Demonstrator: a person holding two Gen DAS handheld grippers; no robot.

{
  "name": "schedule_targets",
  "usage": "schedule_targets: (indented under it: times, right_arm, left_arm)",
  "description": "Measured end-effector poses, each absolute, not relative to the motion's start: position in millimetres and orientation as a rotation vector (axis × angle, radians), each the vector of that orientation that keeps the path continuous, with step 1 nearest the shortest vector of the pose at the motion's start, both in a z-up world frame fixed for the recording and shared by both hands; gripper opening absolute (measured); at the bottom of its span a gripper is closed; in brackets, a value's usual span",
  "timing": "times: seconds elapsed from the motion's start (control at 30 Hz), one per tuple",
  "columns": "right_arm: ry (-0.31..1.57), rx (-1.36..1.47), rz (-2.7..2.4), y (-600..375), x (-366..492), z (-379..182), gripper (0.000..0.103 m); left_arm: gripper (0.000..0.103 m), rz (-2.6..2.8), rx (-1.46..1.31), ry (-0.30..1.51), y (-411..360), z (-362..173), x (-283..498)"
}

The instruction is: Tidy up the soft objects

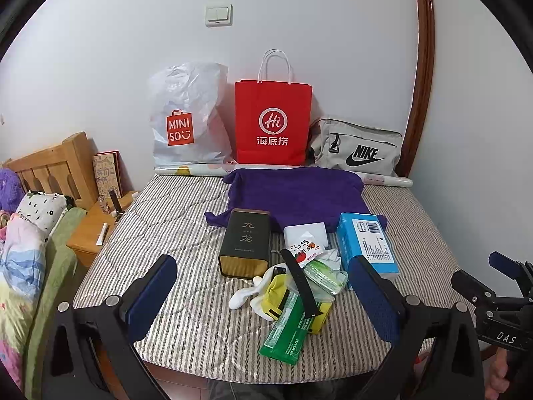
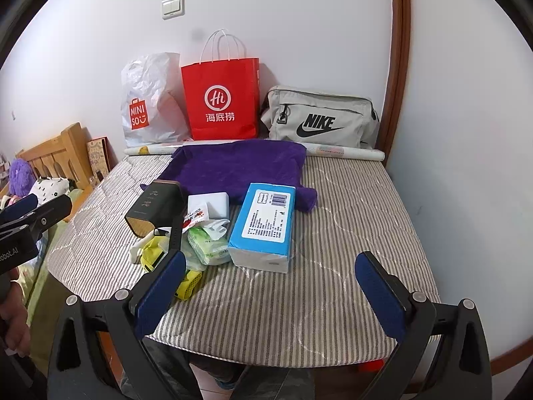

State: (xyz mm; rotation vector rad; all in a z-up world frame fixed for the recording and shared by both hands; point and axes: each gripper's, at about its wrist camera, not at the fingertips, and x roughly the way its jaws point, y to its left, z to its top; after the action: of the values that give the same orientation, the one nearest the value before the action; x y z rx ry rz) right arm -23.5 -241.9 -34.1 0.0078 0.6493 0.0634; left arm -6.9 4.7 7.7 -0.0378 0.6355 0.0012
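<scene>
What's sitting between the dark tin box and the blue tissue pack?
A small white box, with a tomato-print sachet leaning on it, sits between the dark tin box and blue tissue pack; both wrist views show it.

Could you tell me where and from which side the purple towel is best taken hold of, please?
I would pinch the purple towel at its near right corner flap, coming in from the right with the right claw, which is open. That corner lies flat on bare striped mattress, sticking out beyond the blue tissue pack; the near left corner is crowded by the dark tin.
</scene>
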Motion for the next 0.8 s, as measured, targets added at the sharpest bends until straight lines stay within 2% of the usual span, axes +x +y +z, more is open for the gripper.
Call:
schedule_targets:
  times: [0.8]
  right_arm:
    - [0.64, 0.015, 0.067, -242.6, -26.8, -34.2, 0.1]
  left_arm:
    - [0.103, 0.008, -0.04, 0.635, 4.3, 7.8, -10.2]
